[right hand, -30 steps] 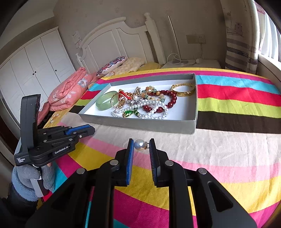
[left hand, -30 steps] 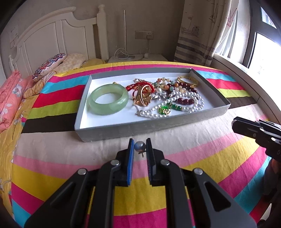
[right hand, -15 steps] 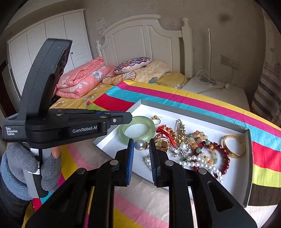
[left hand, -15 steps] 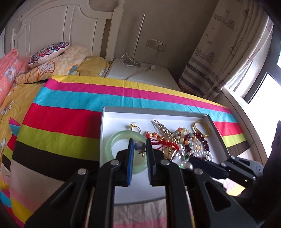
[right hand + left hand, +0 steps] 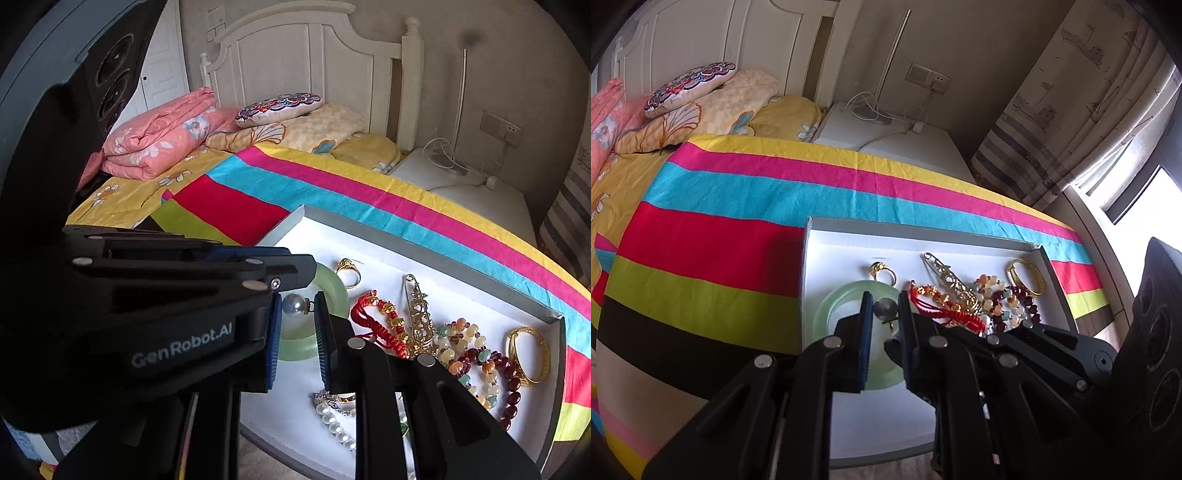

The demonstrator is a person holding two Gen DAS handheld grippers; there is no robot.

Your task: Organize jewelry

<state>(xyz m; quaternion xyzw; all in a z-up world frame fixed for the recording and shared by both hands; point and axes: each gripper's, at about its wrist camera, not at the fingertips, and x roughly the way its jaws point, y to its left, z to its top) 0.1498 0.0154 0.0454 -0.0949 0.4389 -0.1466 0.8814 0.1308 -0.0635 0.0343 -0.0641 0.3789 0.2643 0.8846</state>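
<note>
Pearl earrings sit pinched in both grippers, left (image 5: 885, 309) and right (image 5: 297, 305), above the jewelry tray (image 5: 424, 247)

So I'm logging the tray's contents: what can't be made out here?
- Left view: jade bangle, near part behind the left gripper.
- Left view: tray's right front behind the right gripper.
- Right view: pearl strand partly under the gripper.
- Right view: tray's left behind the left gripper.

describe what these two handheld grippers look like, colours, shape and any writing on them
Both are matte black plastic tools with angular linkage arms joined by round silver rivets. The left gripper and right gripper each end in two flat fingers faced with ribbed blue pads. White lettering "GenRobot.AI" runs along the left gripper's side. No cables or sleeves show.
</note>
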